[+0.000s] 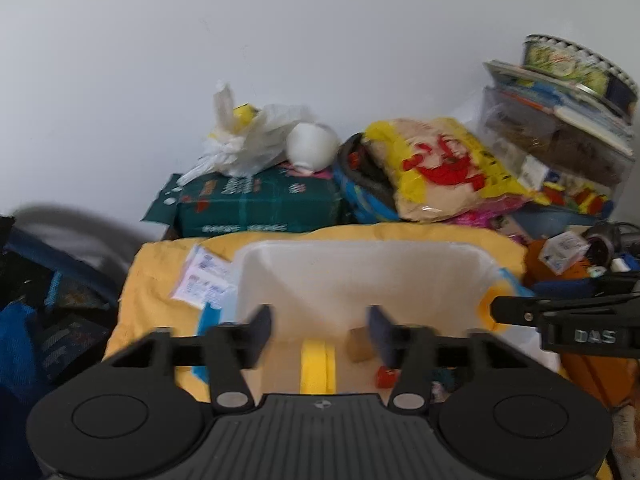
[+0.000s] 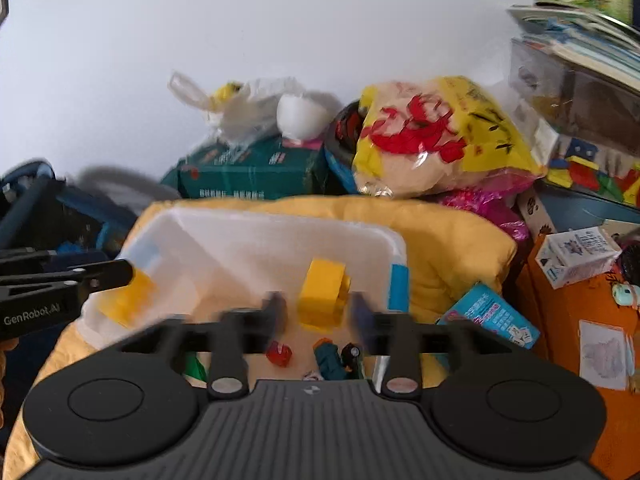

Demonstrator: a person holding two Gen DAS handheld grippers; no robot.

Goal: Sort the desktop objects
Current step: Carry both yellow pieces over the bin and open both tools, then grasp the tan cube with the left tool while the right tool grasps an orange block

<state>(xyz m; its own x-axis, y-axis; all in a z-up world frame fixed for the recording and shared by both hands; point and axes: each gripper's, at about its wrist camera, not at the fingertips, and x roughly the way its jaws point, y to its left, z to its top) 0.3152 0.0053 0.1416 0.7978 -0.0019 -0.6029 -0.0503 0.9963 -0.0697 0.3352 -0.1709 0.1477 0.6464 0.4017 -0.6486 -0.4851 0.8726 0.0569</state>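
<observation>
The left tongs (image 1: 319, 330) stand open with nothing between the pads, above a translucent white bin (image 1: 360, 264) that rests on a yellow cloth (image 1: 160, 280). Inside the bin, a yellow block (image 1: 318, 366) lies at six o'clock, with a tan block (image 1: 358, 344) and a small red piece (image 1: 386, 378) toward five. The right tongs (image 1: 516, 311) reach in from three o'clock. A green package (image 1: 256, 204) sits at twelve.

A lived-in home corner against a plain white wall (image 1: 280, 40); toy blocks (image 2: 580, 172), a tissue pack (image 1: 256, 204), a snack bag (image 2: 432, 140), stacked books (image 1: 568, 96) and a biscuit tin (image 1: 572, 64) crowd behind a yellow blanket (image 2: 448, 232).
</observation>
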